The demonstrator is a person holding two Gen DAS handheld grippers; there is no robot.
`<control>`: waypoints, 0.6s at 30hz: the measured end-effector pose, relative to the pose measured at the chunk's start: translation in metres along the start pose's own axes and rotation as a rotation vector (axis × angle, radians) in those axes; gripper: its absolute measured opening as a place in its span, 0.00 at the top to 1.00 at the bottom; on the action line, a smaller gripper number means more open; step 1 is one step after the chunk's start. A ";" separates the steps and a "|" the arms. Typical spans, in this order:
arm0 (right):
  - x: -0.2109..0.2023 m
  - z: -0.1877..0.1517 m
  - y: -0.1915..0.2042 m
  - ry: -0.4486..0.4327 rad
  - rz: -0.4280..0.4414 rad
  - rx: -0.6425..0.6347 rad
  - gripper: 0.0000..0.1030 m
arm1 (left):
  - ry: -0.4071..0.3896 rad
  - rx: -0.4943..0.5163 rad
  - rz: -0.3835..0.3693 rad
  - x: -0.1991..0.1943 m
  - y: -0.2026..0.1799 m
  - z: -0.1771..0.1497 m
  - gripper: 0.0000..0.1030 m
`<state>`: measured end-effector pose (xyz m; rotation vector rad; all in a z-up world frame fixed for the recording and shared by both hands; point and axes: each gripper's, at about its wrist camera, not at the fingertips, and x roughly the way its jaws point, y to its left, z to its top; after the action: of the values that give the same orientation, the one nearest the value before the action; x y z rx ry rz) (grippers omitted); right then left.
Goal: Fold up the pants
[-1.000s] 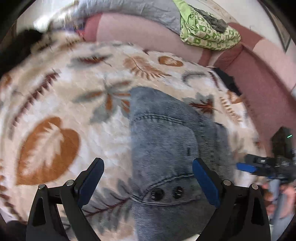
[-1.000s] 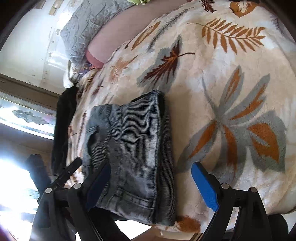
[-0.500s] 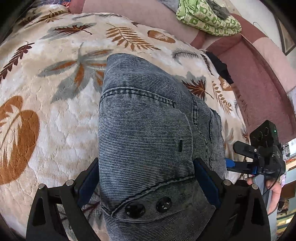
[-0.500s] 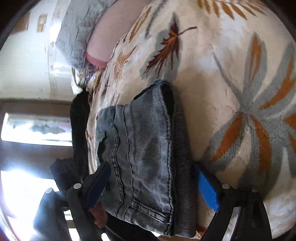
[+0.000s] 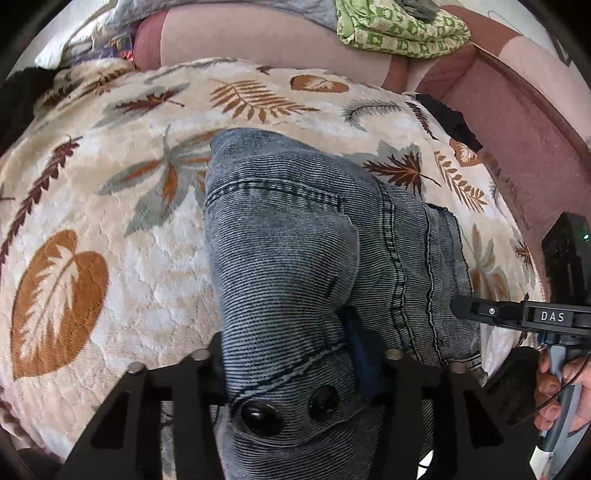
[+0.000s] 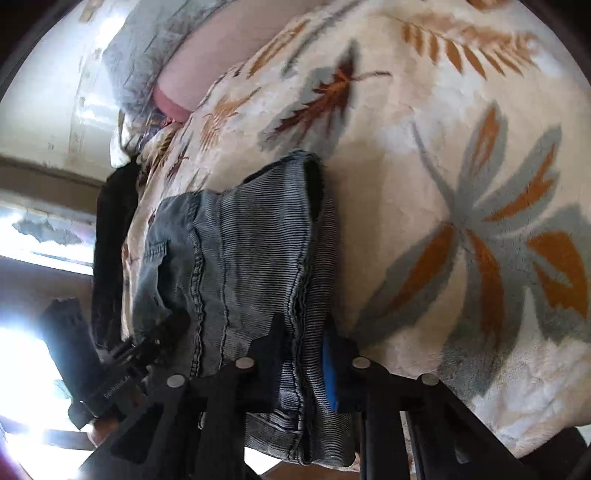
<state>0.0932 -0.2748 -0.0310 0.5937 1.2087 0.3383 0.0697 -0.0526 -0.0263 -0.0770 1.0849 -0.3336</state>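
Observation:
Grey-blue denim pants [image 5: 295, 240] lie folded on a leaf-patterned blanket [image 5: 110, 221]. My left gripper [image 5: 288, 362] is closing on the waistband end, just above two dark buttons [image 5: 260, 419]. The denim bunches between its pads. In the right wrist view the same pants [image 6: 251, 240] show their stacked folded edge. My right gripper [image 6: 301, 358] is closing there, and its blue pad [image 6: 330, 373] presses the layers. The right gripper [image 5: 517, 317], held by a hand [image 5: 561, 384], also shows at the pants' right side in the left wrist view.
A pink padded back [image 5: 517, 129] rims the blanket on the far and right sides. A green patterned cloth [image 5: 399, 29] lies on top of it. A black garment [image 5: 454, 122] sits at the blanket's right edge. A grey quilted pillow [image 6: 147, 48] and bright window are at left.
Both grippers came down over the near end of the pants and their jaws went from wide open to pinched on the denim, which now bunches up between the pads.

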 end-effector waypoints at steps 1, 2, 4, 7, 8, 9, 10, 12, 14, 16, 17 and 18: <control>-0.001 0.000 0.003 -0.002 -0.003 -0.009 0.83 | -0.004 0.000 0.001 -0.001 0.000 0.000 0.58; -0.004 -0.001 0.006 -0.007 -0.005 -0.021 0.84 | -0.009 0.001 0.001 -0.003 0.001 0.000 0.59; -0.010 -0.002 0.011 -0.018 0.000 -0.035 0.84 | -0.016 0.009 0.004 -0.006 0.001 -0.001 0.63; -0.019 -0.003 0.018 -0.032 -0.002 -0.053 0.85 | -0.037 0.020 0.007 -0.012 -0.001 -0.002 0.67; -0.022 -0.004 0.021 -0.038 -0.004 -0.064 0.85 | -0.043 0.025 0.009 -0.015 -0.002 -0.002 0.68; -0.025 -0.005 0.025 -0.045 -0.005 -0.075 0.85 | -0.051 0.030 0.011 -0.017 -0.003 -0.002 0.68; -0.027 -0.005 0.027 -0.049 -0.004 -0.082 0.86 | -0.055 0.033 0.011 -0.019 -0.004 -0.002 0.69; -0.032 -0.005 0.034 -0.061 0.001 -0.097 0.87 | -0.065 0.042 0.013 -0.024 -0.005 -0.002 0.70; -0.038 -0.005 0.041 -0.077 0.008 -0.114 0.87 | -0.079 0.045 0.010 -0.031 -0.006 0.000 0.70; -0.044 -0.006 0.048 -0.087 0.012 -0.130 0.87 | -0.103 0.044 0.011 -0.038 -0.007 0.002 0.71; -0.046 -0.005 0.053 -0.096 0.016 -0.138 0.87 | -0.122 0.049 0.014 -0.044 -0.006 0.004 0.71; -0.049 -0.004 0.059 -0.106 0.021 -0.145 0.87 | -0.137 0.055 0.019 -0.049 -0.006 0.006 0.71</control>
<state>0.0776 -0.2534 0.0407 0.4925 1.0673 0.4037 0.0523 -0.0438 0.0198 -0.0395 0.9397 -0.3363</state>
